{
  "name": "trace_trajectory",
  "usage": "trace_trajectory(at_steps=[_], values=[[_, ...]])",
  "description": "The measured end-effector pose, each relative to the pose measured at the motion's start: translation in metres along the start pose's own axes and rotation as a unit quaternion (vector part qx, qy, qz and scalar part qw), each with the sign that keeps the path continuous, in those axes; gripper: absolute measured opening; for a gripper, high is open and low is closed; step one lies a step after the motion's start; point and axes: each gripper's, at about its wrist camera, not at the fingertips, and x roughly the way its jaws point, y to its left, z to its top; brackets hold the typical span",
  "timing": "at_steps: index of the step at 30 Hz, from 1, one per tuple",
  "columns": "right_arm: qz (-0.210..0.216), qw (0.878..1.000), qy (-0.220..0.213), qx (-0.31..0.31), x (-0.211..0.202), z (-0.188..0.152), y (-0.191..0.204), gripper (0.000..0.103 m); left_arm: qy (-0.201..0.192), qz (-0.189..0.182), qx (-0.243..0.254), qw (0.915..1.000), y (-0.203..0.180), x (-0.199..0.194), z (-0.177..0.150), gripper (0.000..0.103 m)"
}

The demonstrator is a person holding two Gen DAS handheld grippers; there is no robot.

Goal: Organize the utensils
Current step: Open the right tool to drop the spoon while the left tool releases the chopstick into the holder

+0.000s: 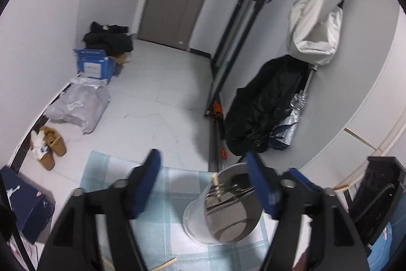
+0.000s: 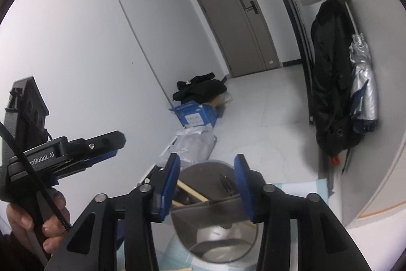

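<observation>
A steel utensil holder (image 1: 223, 210) stands on a blue checked cloth (image 1: 162, 227); it holds dark metal utensils (image 1: 228, 192) and wooden chopsticks (image 1: 215, 182). My left gripper (image 1: 203, 182) is open and empty, its right finger beside the holder's rim. In the right wrist view my right gripper (image 2: 206, 184) is open just above the holder (image 2: 215, 233), with a divider, chopsticks (image 2: 192, 192) and dark utensils (image 2: 228, 184) between its fingers. Loose chopsticks (image 1: 165, 264) lie on the cloth in front.
The left gripper, held in a hand, shows in the right wrist view (image 2: 83, 149). The right gripper's body (image 1: 375, 197) sits right of the holder. Beyond the table edge are shoes (image 1: 49, 146), boxes (image 1: 95, 62), bags and a hanging black coat (image 1: 266, 106).
</observation>
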Motion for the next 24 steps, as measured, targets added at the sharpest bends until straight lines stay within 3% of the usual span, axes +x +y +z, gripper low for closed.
trace_trajectory(at_steps=[3,7,11,14,19,24], values=[[-0.009,1.000,-0.005,-0.005,-0.014,-0.002,0.005,0.059,-0.014,0.024,-0.007,0.9996,0.004,-0.010,-0.003,0.078],[-0.014,1.000,-0.005,-0.010,-0.029,-0.007,0.015,0.065,-0.019,0.054,0.011,0.9983,0.001,-0.025,-0.012,0.082],[-0.020,1.000,-0.009,-0.019,-0.043,-0.019,0.029,0.070,-0.020,0.060,0.004,0.9980,0.003,-0.038,-0.024,0.090],[-0.033,0.999,-0.009,-0.037,-0.051,-0.029,0.040,0.082,-0.019,0.069,0.005,0.9974,0.005,-0.048,-0.033,0.092],[-0.034,0.997,0.000,-0.070,-0.057,-0.049,0.060,0.083,-0.025,0.103,0.009,0.9944,0.012,-0.063,-0.048,0.093],[-0.031,0.996,0.007,-0.087,-0.062,-0.064,0.075,0.087,-0.045,0.107,-0.007,0.9932,0.022,-0.078,-0.060,0.093]])
